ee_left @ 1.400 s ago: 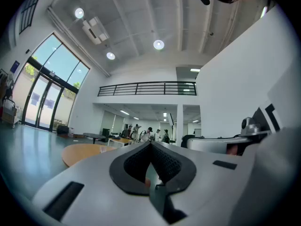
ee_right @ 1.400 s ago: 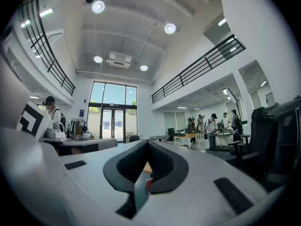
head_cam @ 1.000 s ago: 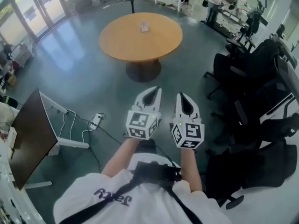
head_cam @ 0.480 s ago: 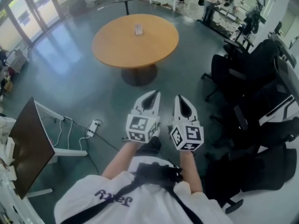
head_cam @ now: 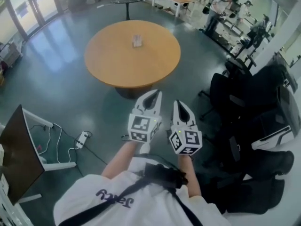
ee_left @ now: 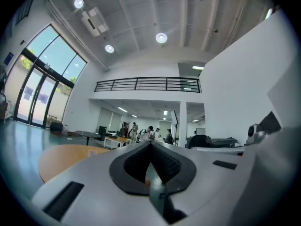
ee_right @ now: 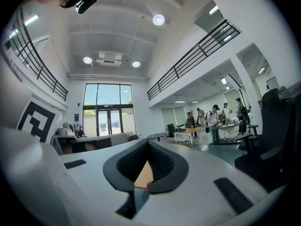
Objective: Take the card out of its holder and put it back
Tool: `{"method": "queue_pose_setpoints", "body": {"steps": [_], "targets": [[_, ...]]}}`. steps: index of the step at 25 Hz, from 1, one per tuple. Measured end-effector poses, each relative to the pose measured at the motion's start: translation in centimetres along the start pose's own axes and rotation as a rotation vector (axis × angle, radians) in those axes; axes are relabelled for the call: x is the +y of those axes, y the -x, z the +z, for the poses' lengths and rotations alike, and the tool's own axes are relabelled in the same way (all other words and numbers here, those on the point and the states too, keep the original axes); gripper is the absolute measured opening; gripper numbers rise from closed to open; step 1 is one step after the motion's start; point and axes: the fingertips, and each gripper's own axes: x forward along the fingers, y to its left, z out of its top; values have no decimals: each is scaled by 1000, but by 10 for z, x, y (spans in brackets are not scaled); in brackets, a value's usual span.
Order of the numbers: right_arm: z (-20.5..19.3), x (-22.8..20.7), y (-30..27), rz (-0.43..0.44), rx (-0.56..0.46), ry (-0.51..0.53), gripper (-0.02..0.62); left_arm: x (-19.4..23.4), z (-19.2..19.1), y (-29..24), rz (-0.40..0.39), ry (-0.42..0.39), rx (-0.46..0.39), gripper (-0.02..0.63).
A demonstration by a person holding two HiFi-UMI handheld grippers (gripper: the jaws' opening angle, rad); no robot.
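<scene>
Card holder [head_cam: 137, 41], too small to tell the card apart from it, stands near the middle of the round wooden table [head_cam: 106, 67], at about eleven o'clock from both grippers and well apart from them. The left gripper [head_cam: 156, 93] and right gripper [head_cam: 178, 104] point level side by side, each with its jaws pressed together on nothing.

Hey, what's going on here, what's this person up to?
A person holds a claw in each hand, both aimed toward a round wooden table. The left claw and right claw are shut with nothing between them. The small card holder sits on the table, untouched and out of reach, so the card work hasn't started.
</scene>
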Motion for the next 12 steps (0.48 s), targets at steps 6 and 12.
{"method": "queue_pose_setpoints", "body": {"steps": [6, 12], "targets": [[8, -9, -72, 19, 17, 19, 18, 48, -2, -56, 33, 23, 23, 11], [2, -12, -123, 64, 40, -9, 18, 76, -26, -75, 74, 49, 92, 11]]}}
